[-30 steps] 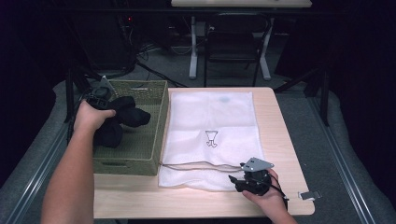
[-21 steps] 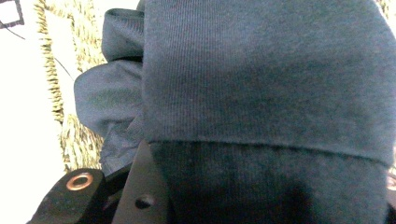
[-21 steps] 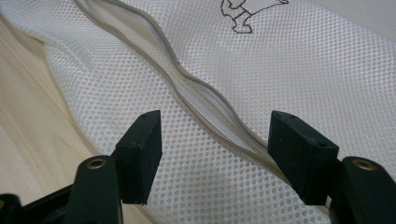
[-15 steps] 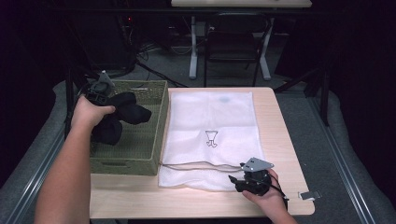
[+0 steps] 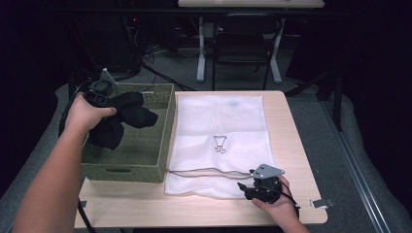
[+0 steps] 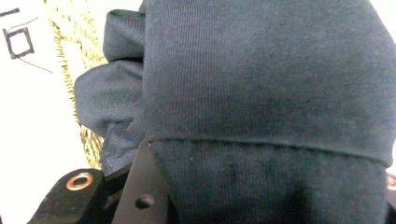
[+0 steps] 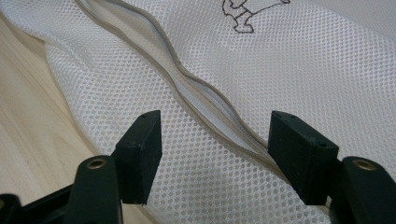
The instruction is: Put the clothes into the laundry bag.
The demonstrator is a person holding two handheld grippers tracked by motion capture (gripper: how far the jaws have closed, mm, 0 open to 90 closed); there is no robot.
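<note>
A dark garment (image 5: pixel 124 119) hangs bunched over the woven green basket (image 5: pixel 160 136), lifted by my left gripper (image 5: pixel 99 94), which is shut on it. Up close the dark knit cloth (image 6: pixel 261 93) covers the left gripper's jaws. A white mesh laundry bag (image 5: pixel 218 126) lies flat on the table beside the basket, with a small printed mark and a zipper (image 7: pixel 210 102) along its near edge. My right gripper (image 5: pixel 252 187) rests open at the bag's near right corner, its jaws either side of the zipper line (image 7: pixel 215 135) with mesh beneath them.
The wooden table (image 5: pixel 296 145) has bare strips to the right of the bag and along its front edge. A small metal clip (image 5: pixel 321 203) lies near the front right corner. Chairs and table legs stand on the dark floor behind.
The left hand has carried the dark garment slightly higher and to the right over the basket. The right gripper has stayed at the bag's near edge.
</note>
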